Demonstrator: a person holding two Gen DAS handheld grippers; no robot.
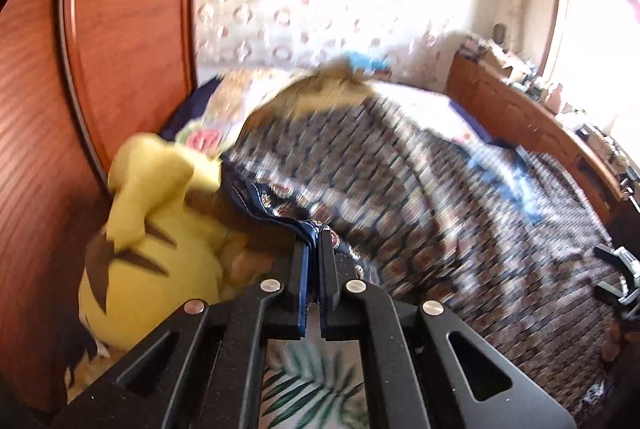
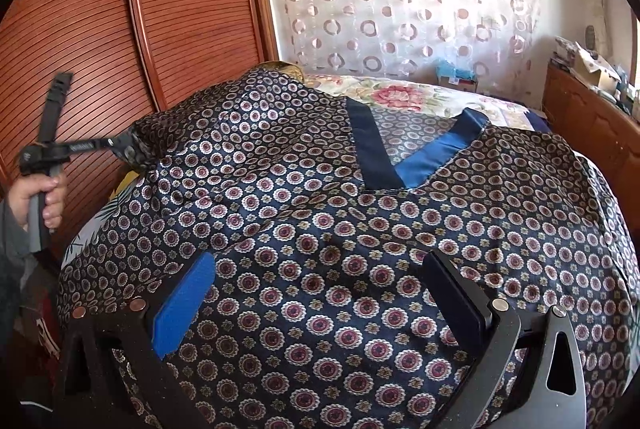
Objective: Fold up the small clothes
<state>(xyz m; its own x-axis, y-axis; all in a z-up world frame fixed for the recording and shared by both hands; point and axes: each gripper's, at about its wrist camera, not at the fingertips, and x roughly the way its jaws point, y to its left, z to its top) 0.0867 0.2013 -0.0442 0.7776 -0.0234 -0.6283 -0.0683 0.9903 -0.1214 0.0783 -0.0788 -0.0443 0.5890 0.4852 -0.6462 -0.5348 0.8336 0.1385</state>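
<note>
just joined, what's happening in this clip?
A person is folding a dark navy satin top with a medallion print, spread on a bed with a floral bedspread. The left gripper is shut on an edge of the top, lifted beside the yellow plush toy; its view is motion-blurred. The right gripper hangs open just above the cloth, holding nothing. The blue V-neck trim faces up.

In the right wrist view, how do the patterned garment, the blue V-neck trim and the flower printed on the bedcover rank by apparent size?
Largest to smallest, as they look:
1. Patterned garment, filling most of the view.
2. Blue V-neck trim.
3. Flower on the bedcover; it lies farther from the camera, so its true size is unsure.
</note>
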